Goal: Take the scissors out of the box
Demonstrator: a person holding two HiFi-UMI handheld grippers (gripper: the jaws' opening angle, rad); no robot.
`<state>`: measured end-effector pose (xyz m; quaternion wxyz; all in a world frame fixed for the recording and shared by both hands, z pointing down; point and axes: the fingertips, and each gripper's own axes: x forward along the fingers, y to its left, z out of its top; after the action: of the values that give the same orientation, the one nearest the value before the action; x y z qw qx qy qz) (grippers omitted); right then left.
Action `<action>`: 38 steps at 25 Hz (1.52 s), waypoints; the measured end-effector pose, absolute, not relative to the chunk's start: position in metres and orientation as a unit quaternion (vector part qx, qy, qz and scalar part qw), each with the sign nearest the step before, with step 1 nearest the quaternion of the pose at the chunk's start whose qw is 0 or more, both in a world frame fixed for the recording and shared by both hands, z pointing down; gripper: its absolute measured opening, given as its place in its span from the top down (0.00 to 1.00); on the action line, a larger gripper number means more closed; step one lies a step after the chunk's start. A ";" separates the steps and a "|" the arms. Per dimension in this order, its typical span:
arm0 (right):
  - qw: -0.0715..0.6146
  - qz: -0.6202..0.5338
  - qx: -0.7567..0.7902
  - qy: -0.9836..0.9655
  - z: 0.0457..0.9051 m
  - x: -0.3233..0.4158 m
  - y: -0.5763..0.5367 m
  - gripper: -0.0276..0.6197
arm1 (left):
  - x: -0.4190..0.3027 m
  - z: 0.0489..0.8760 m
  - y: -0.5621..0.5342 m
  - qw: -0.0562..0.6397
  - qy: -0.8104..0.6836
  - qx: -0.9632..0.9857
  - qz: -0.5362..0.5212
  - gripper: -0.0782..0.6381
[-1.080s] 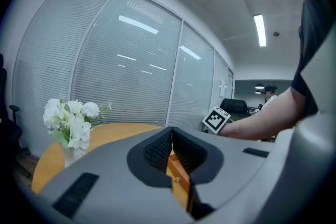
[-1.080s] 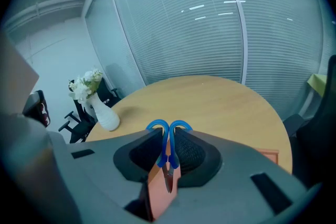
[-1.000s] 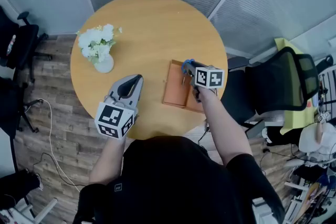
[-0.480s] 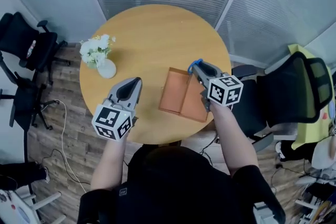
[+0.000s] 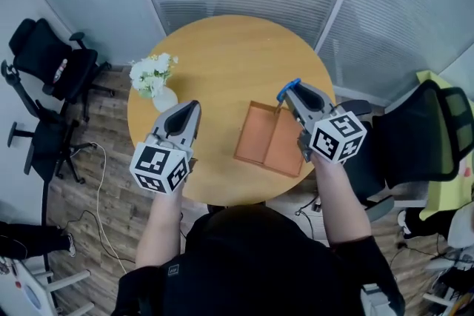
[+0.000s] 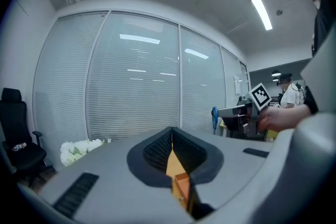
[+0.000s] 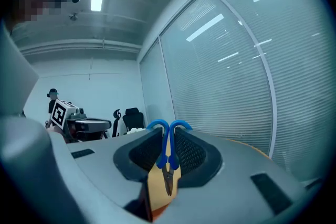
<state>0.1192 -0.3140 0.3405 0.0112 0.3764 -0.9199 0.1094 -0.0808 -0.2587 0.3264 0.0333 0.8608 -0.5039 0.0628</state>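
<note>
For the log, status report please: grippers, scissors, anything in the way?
Right gripper shut on scissors, out of the box. Left gripper shut, empty. Nothing in the way.

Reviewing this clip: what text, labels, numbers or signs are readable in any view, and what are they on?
No readable words or numbers anywhere.
Black-and-white square markers only, no letters: the cube on the left gripper and the cube on the right gripper.
Too small to read: the red-and-white patch on the black chair.
</note>
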 end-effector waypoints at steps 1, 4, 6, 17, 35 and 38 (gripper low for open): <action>0.004 0.105 0.376 -0.921 0.333 0.118 -0.311 0.82 | -0.083 0.323 -0.258 0.029 -0.502 0.862 0.064 0.87; -0.024 0.090 0.371 -0.924 0.309 0.114 -0.302 0.82 | -0.088 0.314 -0.258 0.013 -0.494 0.867 0.069 0.87; -0.045 0.079 0.363 -0.927 0.293 0.109 -0.294 0.82 | -0.093 0.308 -0.258 0.003 -0.492 0.868 0.070 0.87; -0.082 0.023 0.382 -0.920 0.263 0.110 -0.265 0.82 | -0.135 0.292 -0.248 -0.015 -0.513 0.855 0.067 0.87; -0.063 0.029 0.385 -0.920 0.282 0.097 -0.266 0.83 | -0.133 0.305 -0.254 -0.002 -0.501 0.863 0.066 0.87; -0.064 0.031 0.385 -0.920 0.283 0.096 -0.266 0.83 | -0.132 0.306 -0.253 -0.001 -0.498 0.864 0.067 0.87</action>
<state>0.0962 -0.2655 0.2828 -0.0641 0.3850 -0.9202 0.0314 -0.1322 -0.2526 0.3061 -0.0005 0.8643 -0.4984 0.0671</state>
